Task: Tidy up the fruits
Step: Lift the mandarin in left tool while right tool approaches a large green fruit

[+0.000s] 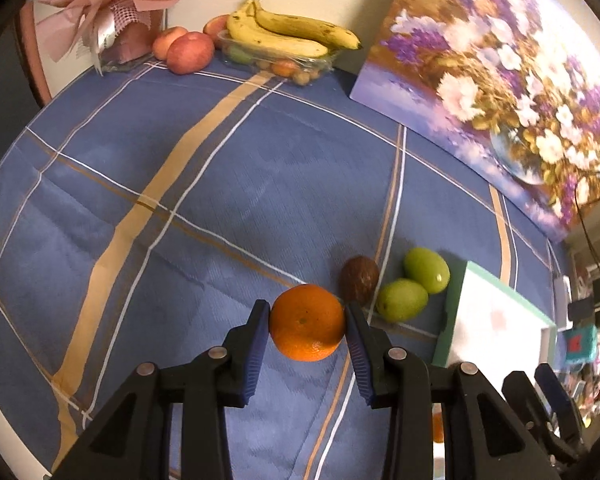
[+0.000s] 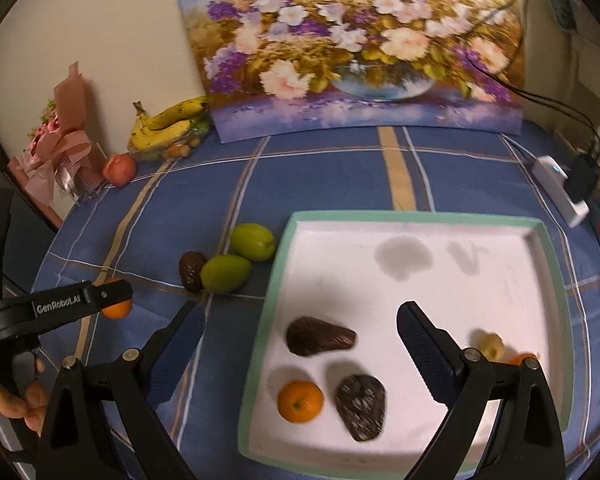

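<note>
My left gripper (image 1: 306, 322) is shut on an orange (image 1: 307, 328), held just above the blue checked cloth; it also shows at the left of the right wrist view (image 2: 116, 306). Beyond it lie a brown avocado (image 1: 360, 280) and two green fruits (image 1: 402, 300) (image 1: 426, 270), left of the white tray (image 1: 496, 316). My right gripper (image 2: 300, 318) is open and empty over the tray's near left part (image 2: 420, 264). In the tray lie two dark avocados (image 2: 320, 336) (image 2: 360, 406), an orange (image 2: 300, 400), a small pale fruit (image 2: 492, 344) and an orange piece (image 2: 524, 358).
At the back stand bananas (image 1: 292, 32) on a clear fruit box (image 1: 276, 62), several peaches (image 1: 190, 52), a pink wrapped bouquet (image 1: 108, 8) and a flower painting (image 1: 500, 72) leaning on the wall. A white charger with cables (image 2: 556, 188) lies at the right edge.
</note>
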Demonstrator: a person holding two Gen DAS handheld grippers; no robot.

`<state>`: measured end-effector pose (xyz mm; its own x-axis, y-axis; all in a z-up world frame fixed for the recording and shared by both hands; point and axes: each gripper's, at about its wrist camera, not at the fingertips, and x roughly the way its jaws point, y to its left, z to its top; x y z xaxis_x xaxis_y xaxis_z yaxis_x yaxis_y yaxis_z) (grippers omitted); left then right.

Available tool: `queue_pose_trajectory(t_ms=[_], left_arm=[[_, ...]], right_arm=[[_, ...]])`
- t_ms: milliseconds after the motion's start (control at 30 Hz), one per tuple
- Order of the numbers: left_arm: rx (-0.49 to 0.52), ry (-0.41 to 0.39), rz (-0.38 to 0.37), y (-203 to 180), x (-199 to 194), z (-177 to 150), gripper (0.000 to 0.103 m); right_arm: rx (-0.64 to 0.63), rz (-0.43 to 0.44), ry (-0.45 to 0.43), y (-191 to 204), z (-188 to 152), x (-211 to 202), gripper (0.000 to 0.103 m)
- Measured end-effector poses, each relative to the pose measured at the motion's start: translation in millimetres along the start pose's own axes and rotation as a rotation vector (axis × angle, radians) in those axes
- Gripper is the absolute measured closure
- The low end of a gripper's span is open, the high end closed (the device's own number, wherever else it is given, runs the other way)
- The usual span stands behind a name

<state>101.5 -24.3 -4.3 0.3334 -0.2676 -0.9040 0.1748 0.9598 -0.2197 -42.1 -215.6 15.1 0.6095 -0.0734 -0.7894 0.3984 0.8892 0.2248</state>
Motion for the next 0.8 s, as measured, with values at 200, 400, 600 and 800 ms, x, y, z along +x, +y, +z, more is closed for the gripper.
queue_pose_trajectory(t_ms=[200, 400, 600, 800], left_arm=[[-0.036, 0.01, 0.021, 11.4, 17.0, 13.4, 0.063], [-0.073, 0.028, 0.009, 17.7, 32.8, 23.8, 0.062], [-0.106, 0.03, -0.004, 22.0, 41.7, 33.8, 0.062], [-0.102, 0.038, -0.003, 19.9, 48.0, 35.8, 0.063]], right_arm=[[-0.019, 0.047, 0.031, 16.7, 16.9, 28.5, 0.007], [-0.043, 0.065, 0.083, 31.6, 25.9, 60.5, 0.028], [-0.105, 0.081, 0.121, 50.9, 30.0, 79.8, 0.038], [-0.135, 0.079, 0.159, 60.4, 26.8, 98.3, 0.04]])
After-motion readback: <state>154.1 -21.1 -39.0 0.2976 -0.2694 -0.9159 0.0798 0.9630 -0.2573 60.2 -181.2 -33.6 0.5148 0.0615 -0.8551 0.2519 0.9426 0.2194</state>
